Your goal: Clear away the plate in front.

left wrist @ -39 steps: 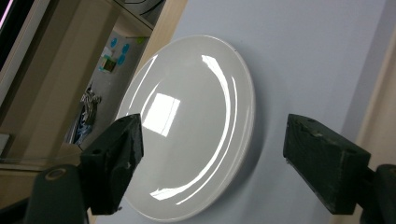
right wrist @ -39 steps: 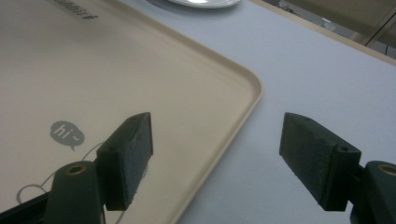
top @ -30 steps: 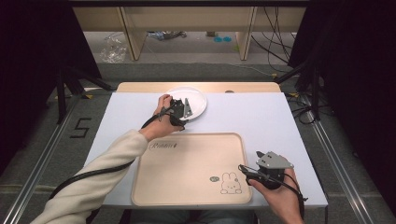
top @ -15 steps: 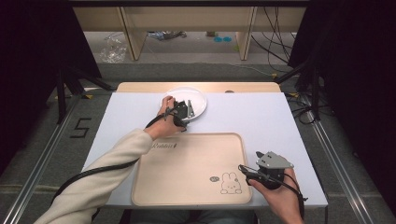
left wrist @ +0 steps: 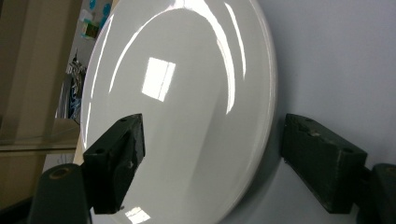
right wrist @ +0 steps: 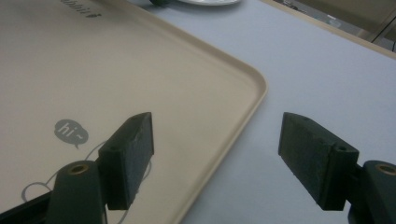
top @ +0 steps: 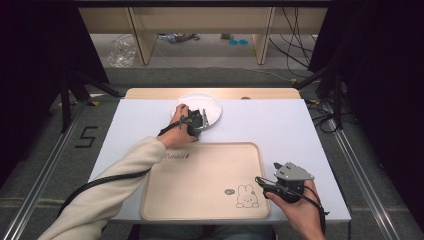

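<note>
A white round plate (top: 210,106) lies at the far middle of the table; the left gripper view shows its glossy surface (left wrist: 187,107) close up. My left gripper (top: 199,120) is open at the plate's near rim, one jaw over the plate and the other over the table beside it. A beige tray (top: 205,180) with a rabbit drawing lies on the near half of the table. My right gripper (top: 264,183) stands open at the tray's right edge (right wrist: 243,116), one jaw above the tray and one above the table.
The white table top (top: 280,125) extends to the right of the plate and tray. A wooden strip (top: 150,93) runs along the far table edge. Cables trail from both grippers toward the near edge.
My left gripper has slid a little to the right along the plate's near rim. The right gripper has stayed put.
</note>
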The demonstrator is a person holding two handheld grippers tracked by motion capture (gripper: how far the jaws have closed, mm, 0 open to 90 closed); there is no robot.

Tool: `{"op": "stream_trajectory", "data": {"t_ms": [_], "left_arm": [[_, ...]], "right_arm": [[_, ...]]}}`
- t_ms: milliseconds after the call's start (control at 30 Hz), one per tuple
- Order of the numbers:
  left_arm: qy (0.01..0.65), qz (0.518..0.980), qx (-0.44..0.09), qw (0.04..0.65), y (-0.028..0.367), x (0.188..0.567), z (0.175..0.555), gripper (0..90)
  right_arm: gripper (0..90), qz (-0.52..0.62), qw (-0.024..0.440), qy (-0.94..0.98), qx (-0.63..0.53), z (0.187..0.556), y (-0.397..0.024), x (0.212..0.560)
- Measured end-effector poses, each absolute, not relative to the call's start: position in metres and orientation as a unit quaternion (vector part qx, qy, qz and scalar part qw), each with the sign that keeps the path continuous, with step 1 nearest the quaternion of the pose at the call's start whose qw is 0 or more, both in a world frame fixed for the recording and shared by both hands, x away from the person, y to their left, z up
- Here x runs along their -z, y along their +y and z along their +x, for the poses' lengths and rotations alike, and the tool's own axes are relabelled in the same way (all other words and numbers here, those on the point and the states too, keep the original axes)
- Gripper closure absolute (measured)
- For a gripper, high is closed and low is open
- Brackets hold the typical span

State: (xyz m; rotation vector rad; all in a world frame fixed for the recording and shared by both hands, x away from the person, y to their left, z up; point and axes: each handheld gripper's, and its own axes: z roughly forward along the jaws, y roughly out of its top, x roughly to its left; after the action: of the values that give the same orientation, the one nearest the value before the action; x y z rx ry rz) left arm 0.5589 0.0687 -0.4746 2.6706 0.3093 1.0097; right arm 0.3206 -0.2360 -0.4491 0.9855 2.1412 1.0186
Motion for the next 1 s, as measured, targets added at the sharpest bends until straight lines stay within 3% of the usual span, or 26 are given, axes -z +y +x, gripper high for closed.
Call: {"op": "stream_trajectory", "data": {"t_ms": [500, 600, 700, 800, 967, 1000], "left_arm": [[0.095, 0.916, -0.371, 0.123, 0.0658, 0.4787, 0.5617, 28.1], [0.087, 0.919, -0.365, 0.120, 0.0646, 0.4792, 0.5601, 34.4], [0.086, 0.925, -0.349, 0.122, 0.0641, 0.4791, 0.5593, 50.1], [0.087, 0.931, -0.333, 0.122, 0.0646, 0.4780, 0.5599, 54.8], [0.087, 0.938, -0.313, 0.123, 0.0635, 0.4794, 0.5582, 74.2], [0.086, 0.937, -0.314, 0.122, 0.0627, 0.4798, 0.5575, 74.2]], "right_arm": [[29.5, 0.368, 0.277, 0.802, -0.380, 0.3202, -0.2355, 0.4493], [29.5, 0.367, 0.277, 0.802, -0.380, 0.3201, -0.2354, 0.4491], [29.7, 0.367, 0.277, 0.802, -0.380, 0.3197, -0.2354, 0.4489], [29.8, 0.366, 0.277, 0.803, -0.381, 0.3198, -0.2353, 0.4489], [30.1, 0.365, 0.275, 0.804, -0.381, 0.3198, -0.2351, 0.4491], [30.1, 0.365, 0.275, 0.804, -0.381, 0.3198, -0.2351, 0.4491]]}}
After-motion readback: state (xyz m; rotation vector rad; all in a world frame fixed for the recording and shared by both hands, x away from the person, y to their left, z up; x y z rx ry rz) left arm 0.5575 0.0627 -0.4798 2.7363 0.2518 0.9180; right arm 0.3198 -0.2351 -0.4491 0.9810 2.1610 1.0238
